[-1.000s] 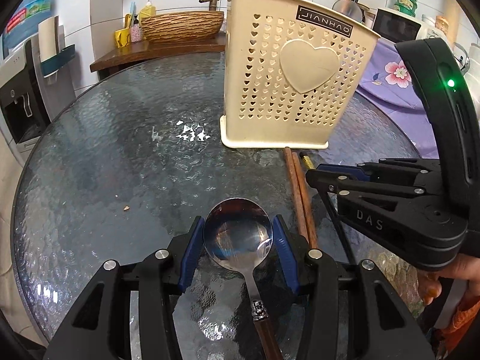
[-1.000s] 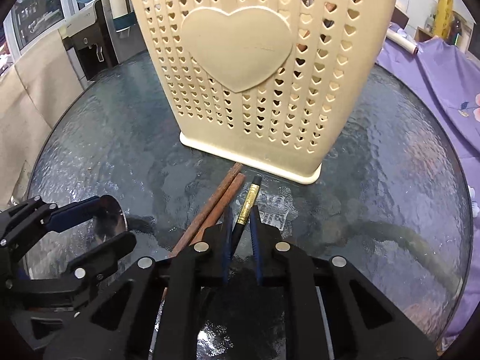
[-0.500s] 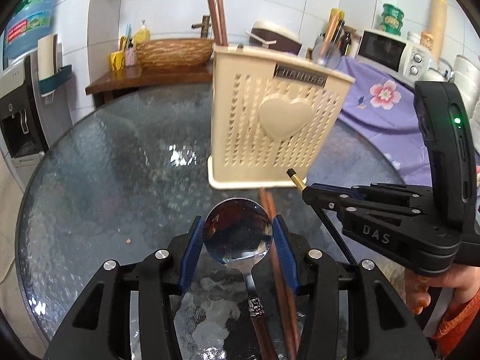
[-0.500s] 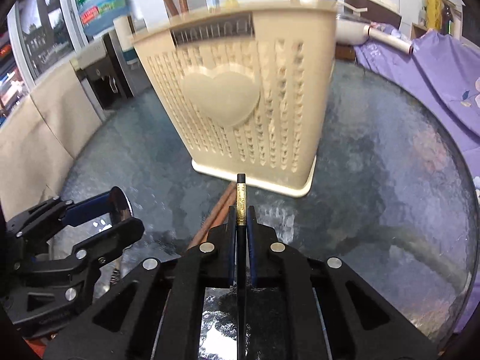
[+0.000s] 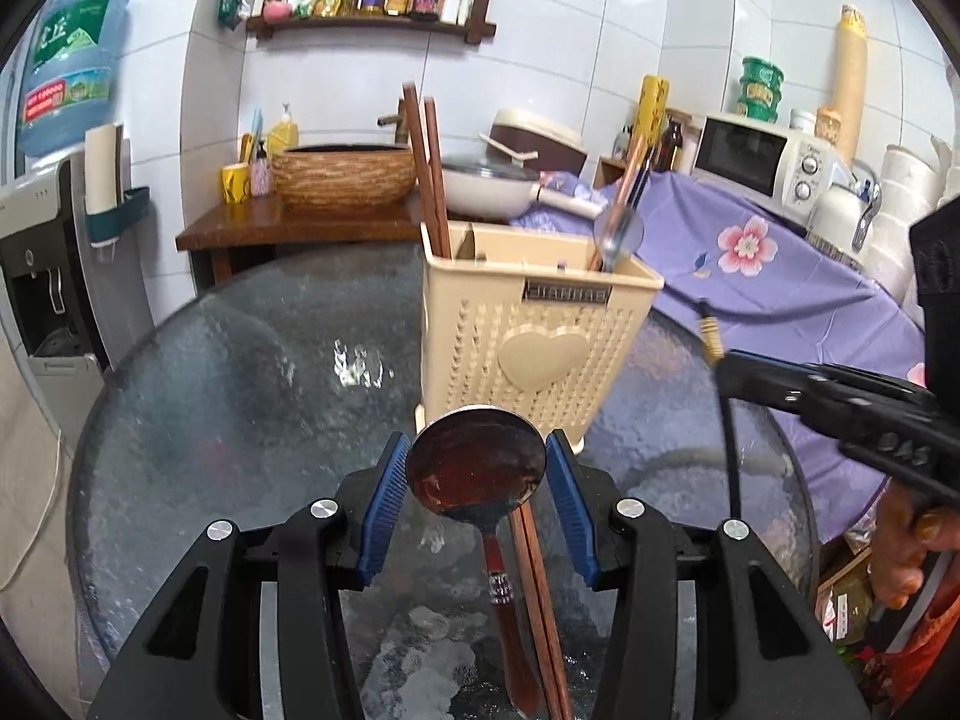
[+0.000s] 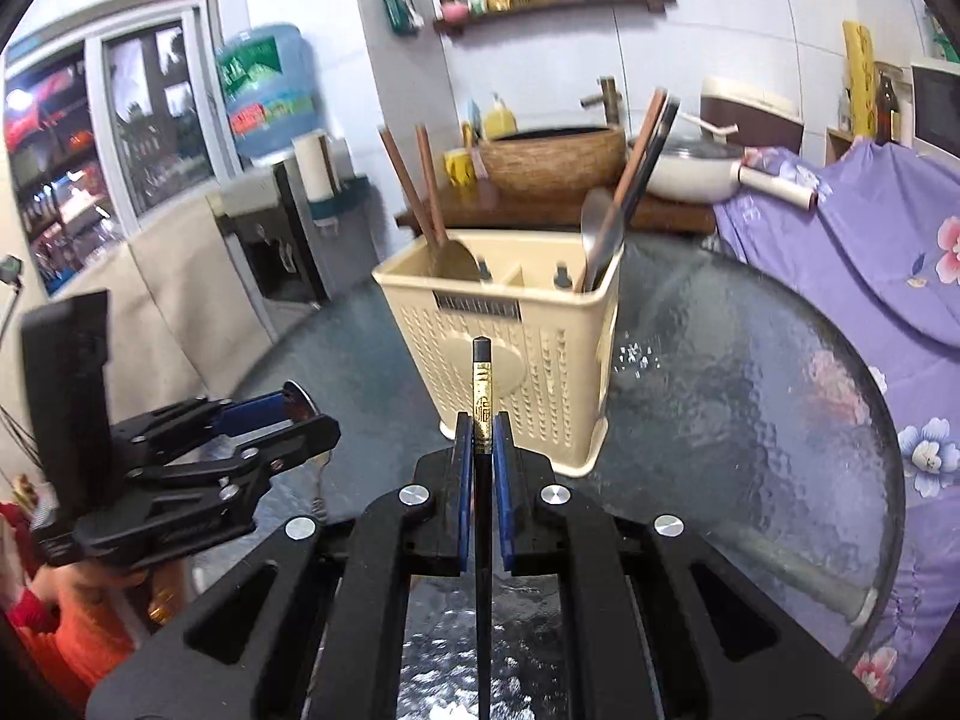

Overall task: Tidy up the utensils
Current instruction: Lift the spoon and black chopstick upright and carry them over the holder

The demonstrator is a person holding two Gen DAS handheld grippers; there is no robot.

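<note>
left gripper (image 5: pixel 477 468) pinches a round steel spoon with brown handle (image 5: pixel 477 463); right gripper (image 6: pixel 480 444) clamps a black gold-banded chopstick (image 6: pixel 481 387), cream heart-perforated plastic utensil basket (image 6: pixel 528 360) at 12 o'clock.

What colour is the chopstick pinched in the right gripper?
Black with a gold-patterned band near its tip; the chopstick shows best in the right wrist view, in the right gripper.

One cream utensil basket (image 5: pixel 540 330), three spoons, two grippers, one black chopstick (image 6: pixel 482 384), two brown chopsticks on the glass table (image 5: pixel 228 396)
</note>
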